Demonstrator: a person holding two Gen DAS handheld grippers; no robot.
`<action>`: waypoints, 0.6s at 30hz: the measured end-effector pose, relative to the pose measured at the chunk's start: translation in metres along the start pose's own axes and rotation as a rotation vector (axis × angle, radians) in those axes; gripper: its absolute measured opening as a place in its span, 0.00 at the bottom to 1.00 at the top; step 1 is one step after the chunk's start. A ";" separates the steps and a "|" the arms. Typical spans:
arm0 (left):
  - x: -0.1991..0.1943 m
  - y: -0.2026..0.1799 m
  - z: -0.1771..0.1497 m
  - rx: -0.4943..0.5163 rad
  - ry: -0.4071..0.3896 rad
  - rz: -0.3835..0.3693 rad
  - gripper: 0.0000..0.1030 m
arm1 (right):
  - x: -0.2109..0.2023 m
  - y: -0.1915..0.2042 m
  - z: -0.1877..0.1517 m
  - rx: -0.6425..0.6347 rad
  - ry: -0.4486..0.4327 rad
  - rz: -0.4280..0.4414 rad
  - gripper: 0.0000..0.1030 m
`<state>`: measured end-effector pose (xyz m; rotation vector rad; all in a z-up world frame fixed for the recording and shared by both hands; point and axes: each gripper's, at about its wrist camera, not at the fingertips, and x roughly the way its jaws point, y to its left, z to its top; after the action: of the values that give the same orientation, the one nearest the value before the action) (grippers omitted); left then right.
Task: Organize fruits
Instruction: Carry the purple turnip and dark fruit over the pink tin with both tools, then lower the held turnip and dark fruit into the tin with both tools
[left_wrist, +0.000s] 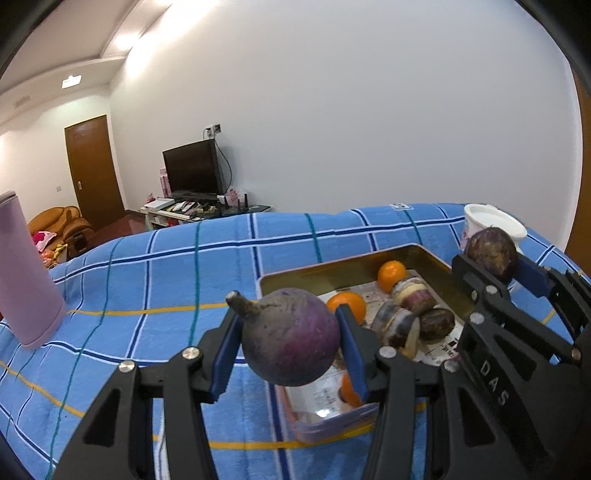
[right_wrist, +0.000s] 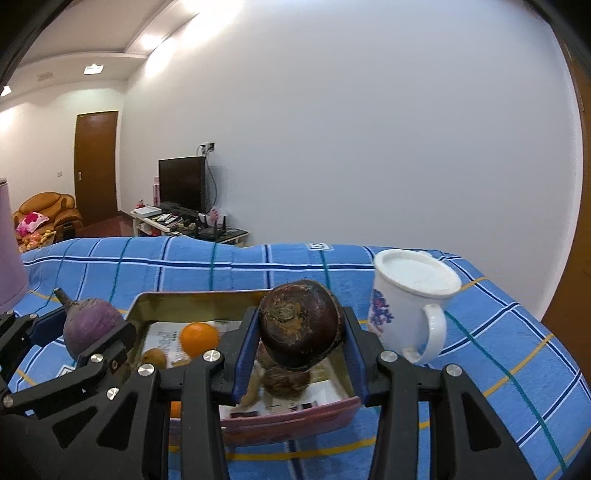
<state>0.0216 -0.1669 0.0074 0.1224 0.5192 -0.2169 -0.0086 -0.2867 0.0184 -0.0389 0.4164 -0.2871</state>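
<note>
Left gripper (left_wrist: 291, 334) clamped on stemmed purple fruit (left_wrist: 290, 338), right gripper (right_wrist: 301, 336) clamped on brown fruit (right_wrist: 300, 323), tin (right_wrist: 177, 301) beneath, mug (right_wrist: 410, 306) at 3 o'clock.

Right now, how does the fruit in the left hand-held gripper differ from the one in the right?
The left fruit is purple with a grey bloom and a stubby stem pointing up-left; the right fruit is dark reddish-brown, rough and scarred, with no stem showing. Both are round, and each is clamped between blue pads above the tray.
</note>
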 end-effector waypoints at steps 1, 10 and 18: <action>0.001 -0.002 0.001 0.000 0.001 -0.002 0.51 | 0.001 -0.003 0.001 0.003 -0.001 -0.007 0.44; 0.009 -0.016 0.004 0.006 0.007 -0.027 0.51 | 0.011 -0.019 0.005 0.010 -0.011 -0.056 0.44; 0.017 -0.019 0.012 -0.010 0.007 -0.047 0.51 | 0.019 -0.018 0.009 -0.012 -0.024 -0.085 0.44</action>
<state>0.0370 -0.1907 0.0079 0.1011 0.5301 -0.2602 0.0065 -0.3092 0.0209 -0.0718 0.3936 -0.3674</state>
